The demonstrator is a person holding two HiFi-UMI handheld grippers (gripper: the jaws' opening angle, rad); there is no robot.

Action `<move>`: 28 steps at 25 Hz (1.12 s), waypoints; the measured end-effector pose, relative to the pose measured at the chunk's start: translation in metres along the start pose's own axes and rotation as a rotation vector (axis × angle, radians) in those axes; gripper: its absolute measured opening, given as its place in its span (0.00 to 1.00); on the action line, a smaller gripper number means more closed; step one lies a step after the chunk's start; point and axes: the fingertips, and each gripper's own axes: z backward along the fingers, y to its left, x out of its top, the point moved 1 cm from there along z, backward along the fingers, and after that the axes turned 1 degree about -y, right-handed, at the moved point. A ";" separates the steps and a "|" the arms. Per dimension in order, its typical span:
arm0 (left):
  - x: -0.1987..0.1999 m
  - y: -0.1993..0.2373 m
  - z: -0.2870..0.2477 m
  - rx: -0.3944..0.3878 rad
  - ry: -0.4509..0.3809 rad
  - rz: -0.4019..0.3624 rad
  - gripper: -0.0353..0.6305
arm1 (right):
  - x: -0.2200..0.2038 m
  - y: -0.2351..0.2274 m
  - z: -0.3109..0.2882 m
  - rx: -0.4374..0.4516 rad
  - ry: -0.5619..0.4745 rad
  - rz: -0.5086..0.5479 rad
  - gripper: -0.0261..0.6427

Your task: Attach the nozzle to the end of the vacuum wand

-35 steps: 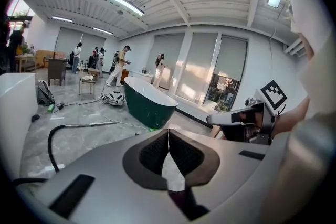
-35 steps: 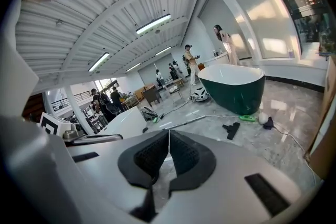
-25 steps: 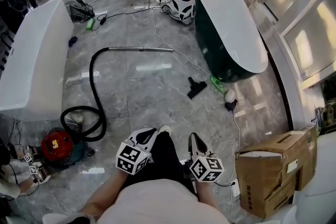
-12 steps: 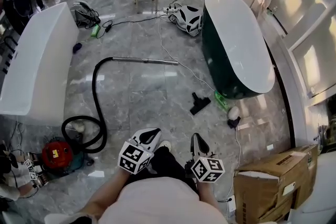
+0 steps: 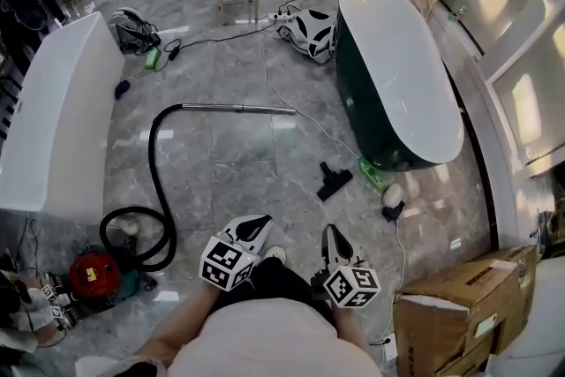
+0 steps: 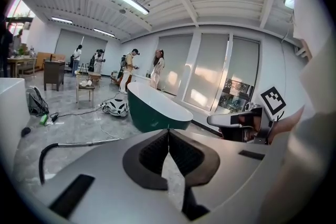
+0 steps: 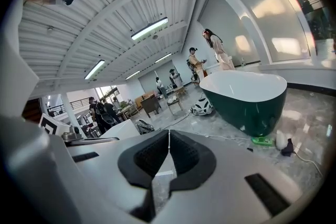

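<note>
A black floor nozzle (image 5: 334, 180) lies on the marble floor near the dark green bathtub (image 5: 395, 75). The metal vacuum wand (image 5: 238, 109) lies farther off on the floor, joined to a black hose (image 5: 157, 181) that curls back to a red vacuum cleaner (image 5: 93, 272). The wand (image 6: 79, 142) also shows in the left gripper view. My left gripper (image 5: 256, 227) and right gripper (image 5: 330, 236) are held low in front of the person, well short of the nozzle. Both are shut with nothing between the jaws.
A long white bathtub (image 5: 55, 115) lies at the left. A cardboard box (image 5: 459, 303) stands at the lower right. A power cable (image 5: 296, 115) runs across the floor, with a green item (image 5: 375, 176) and a small black and white object (image 5: 391, 200) by the green tub.
The person has stepped forward: the nozzle and tub sit slightly nearer and the cardboard box has slid lower right. Both grippers stay shut and empty.
</note>
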 end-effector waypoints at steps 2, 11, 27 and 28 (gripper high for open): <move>0.001 0.007 -0.010 0.007 -0.007 0.015 0.07 | 0.002 -0.005 -0.009 0.009 0.008 0.010 0.06; 0.010 0.017 -0.030 0.031 -0.039 0.070 0.07 | 0.005 -0.012 -0.025 0.033 0.036 0.054 0.06; 0.038 0.042 -0.103 -0.040 0.005 0.038 0.07 | 0.037 -0.055 -0.068 -0.047 0.014 0.034 0.06; 0.042 0.046 -0.109 -0.042 0.005 0.040 0.07 | 0.039 -0.057 -0.074 -0.045 0.017 0.035 0.06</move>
